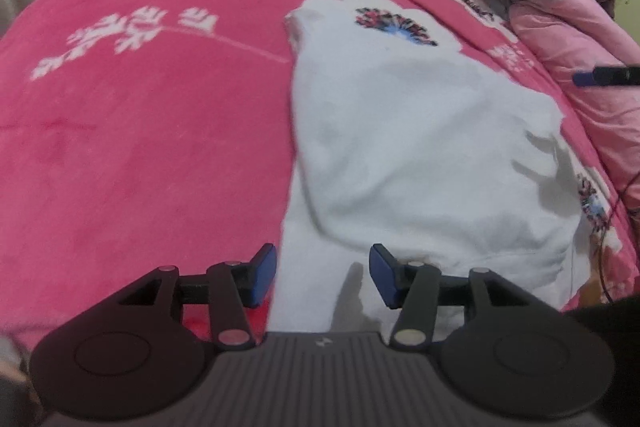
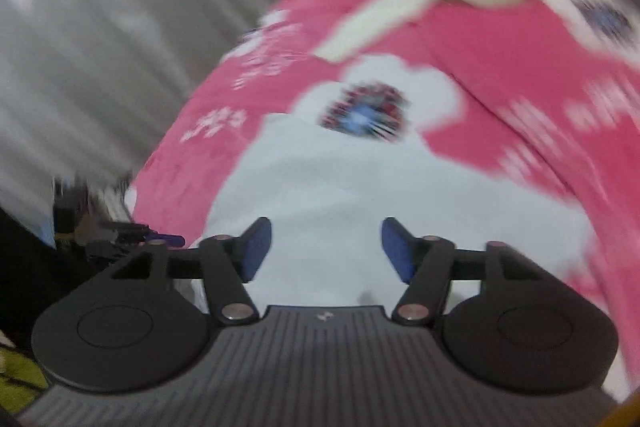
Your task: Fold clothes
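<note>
White cotton garment (image 1: 420,155) lies spread flat on the pink fleece floral blanket (image 1: 140,131). The left gripper (image 1: 322,275) and right gripper (image 2: 326,247) hover over its near edge, jaws apart, holding nothing.

The left gripper (image 1: 322,275) and right gripper (image 2: 326,250) look alike: blue-padded fingers (image 1: 264,275) on black linkage arms, silver pivot screws, two round black discs flanking a ribbed grey body bearing a small white mark.
</note>
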The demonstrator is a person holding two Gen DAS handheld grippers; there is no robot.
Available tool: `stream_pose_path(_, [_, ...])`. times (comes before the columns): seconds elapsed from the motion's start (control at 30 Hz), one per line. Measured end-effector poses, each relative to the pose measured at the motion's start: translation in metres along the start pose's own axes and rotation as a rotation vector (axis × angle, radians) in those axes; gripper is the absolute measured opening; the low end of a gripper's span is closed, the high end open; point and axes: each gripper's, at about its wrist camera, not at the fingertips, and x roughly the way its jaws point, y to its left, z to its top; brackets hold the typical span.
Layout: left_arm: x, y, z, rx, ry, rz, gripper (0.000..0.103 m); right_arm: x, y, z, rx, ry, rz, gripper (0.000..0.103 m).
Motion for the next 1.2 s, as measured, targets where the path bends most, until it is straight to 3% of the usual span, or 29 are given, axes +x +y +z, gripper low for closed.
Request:
stream_pose_path(0.17, [0.002, 0.01, 0.001, -0.027, -0.036, -0.015, 0.053, 0.068, 0.033, 0.034, 0.021, 0.213, 0.02, 0.08])
stream_pose_path(0.27, [0.008, 0.019, 0.008, -0.069, -0.054, -0.063, 0.053, 0.108, 0.048, 0.051, 0.065, 0.34, 0.028, 0.083])
stream_pose_path(0.47, [0.026, 0.028, 0.022, -0.09, -0.054, -0.153, 0.054, 0.164, 0.056, 0.07, 0.239, 0.377, 0.014, 0.083])
stream_pose_path(0.73, [0.046, 0.027, 0.024, -0.152, -0.045, -0.134, 0.055, 0.211, 0.069, 0.081, 0.298, 0.361, 0.003, 0.083])
stream_pose_path(0.8, [0.047, 0.025, 0.023, -0.155, -0.064, -0.12, 0.04, 0.22, 0.07, 0.084, 0.299, 0.368, -0.02, 0.084])
stream_pose_path(0.87, [0.047, 0.023, 0.024, -0.173, -0.08, -0.114, 0.011, 0.227, 0.07, 0.086, 0.308, 0.377, -0.033, 0.084])
stream_pose_path(0.9, [0.047, 0.024, 0.025, -0.186, -0.082, -0.136, 0.007, 0.229, 0.069, 0.086, 0.315, 0.378, -0.039, 0.084])
stream_pose_path(1.1, [0.028, -0.003, 0.033, -0.068, -0.149, -0.233, 0.004, 0.241, 0.07, 0.086, 0.31, 0.395, -0.073, 0.084])
stream_pose_path(1.2, [0.021, -0.02, 0.04, 0.004, -0.181, -0.295, 0.004, 0.247, 0.078, 0.084, 0.236, 0.416, -0.089, 0.084])
